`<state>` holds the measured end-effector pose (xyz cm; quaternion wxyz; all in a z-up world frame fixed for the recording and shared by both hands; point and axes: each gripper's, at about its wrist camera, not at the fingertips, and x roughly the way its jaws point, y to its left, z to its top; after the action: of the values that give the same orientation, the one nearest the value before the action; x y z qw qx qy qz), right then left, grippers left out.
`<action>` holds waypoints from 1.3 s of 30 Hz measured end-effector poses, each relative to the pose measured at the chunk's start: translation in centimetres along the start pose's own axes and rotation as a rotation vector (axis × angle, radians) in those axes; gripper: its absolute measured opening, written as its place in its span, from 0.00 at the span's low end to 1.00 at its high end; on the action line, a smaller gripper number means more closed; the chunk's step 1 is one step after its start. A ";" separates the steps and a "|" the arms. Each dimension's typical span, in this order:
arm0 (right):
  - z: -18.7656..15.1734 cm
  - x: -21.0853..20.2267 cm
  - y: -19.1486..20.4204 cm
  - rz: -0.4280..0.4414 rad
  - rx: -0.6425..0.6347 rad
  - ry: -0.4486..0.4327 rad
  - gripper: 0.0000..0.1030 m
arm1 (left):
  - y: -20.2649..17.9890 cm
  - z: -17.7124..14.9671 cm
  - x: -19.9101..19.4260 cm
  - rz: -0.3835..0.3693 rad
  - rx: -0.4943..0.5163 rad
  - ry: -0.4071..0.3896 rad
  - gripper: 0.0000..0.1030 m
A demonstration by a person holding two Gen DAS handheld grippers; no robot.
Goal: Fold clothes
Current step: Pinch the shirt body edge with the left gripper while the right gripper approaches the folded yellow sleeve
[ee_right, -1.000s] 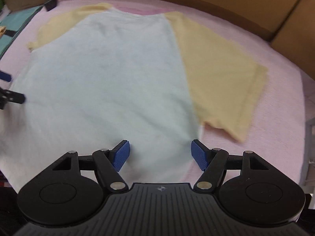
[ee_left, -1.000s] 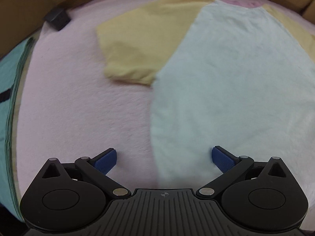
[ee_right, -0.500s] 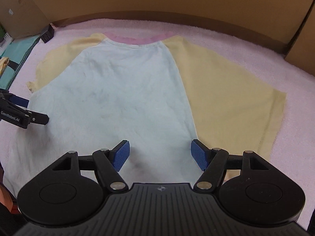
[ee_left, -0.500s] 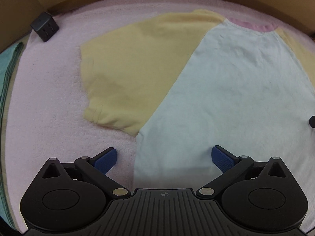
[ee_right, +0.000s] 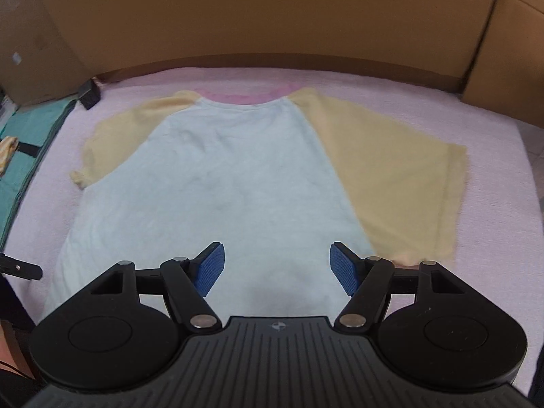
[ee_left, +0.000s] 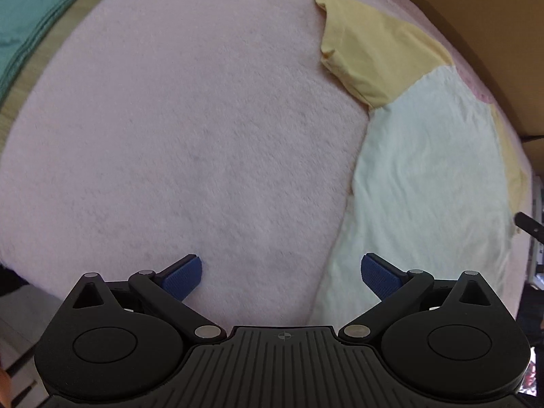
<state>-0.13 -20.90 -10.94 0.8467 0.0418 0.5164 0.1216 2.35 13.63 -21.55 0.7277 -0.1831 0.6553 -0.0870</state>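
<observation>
A T-shirt (ee_right: 231, 183) with a pale blue body, yellow sleeves and a pink collar lies flat on a pink blanket (ee_right: 493, 210). In the left wrist view the shirt (ee_left: 428, 170) fills the right side, its yellow sleeve (ee_left: 367, 51) at the top. My left gripper (ee_left: 281, 272) is open and empty, over the blanket just left of the shirt's side edge. My right gripper (ee_right: 276, 263) is open and empty, above the shirt's lower hem area. The left gripper's tip (ee_right: 20, 267) shows at the left edge of the right wrist view.
A folded teal garment (ee_right: 30, 136) lies left of the blanket, also seen in the left wrist view (ee_left: 23, 17). A small black box (ee_right: 89, 94) sits at the blanket's far left corner. Brown cardboard walls (ee_right: 272, 17) stand behind.
The left gripper has swung left and back, so the shirt now lies to its right. The right gripper has pulled back and up, showing the whole shirt. Both stay open.
</observation>
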 end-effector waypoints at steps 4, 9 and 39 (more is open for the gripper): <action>0.1 1.0 4.2 0.071 -0.075 0.024 0.71 | -0.5 -1.9 0.1 -0.049 -0.016 0.028 0.97; 0.5 1.0 8.8 0.118 -0.212 -0.003 0.71 | -1.9 -3.7 0.3 -0.008 0.053 0.051 0.85; 2.1 12.1 29.1 0.078 -1.037 -0.134 0.32 | -2.2 -6.1 0.1 -0.064 0.135 0.017 0.04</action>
<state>2.30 10.41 -14.70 0.7820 -0.3560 0.3311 0.3899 -3.43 10.64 -21.21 0.7295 -0.1540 0.6480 -0.1557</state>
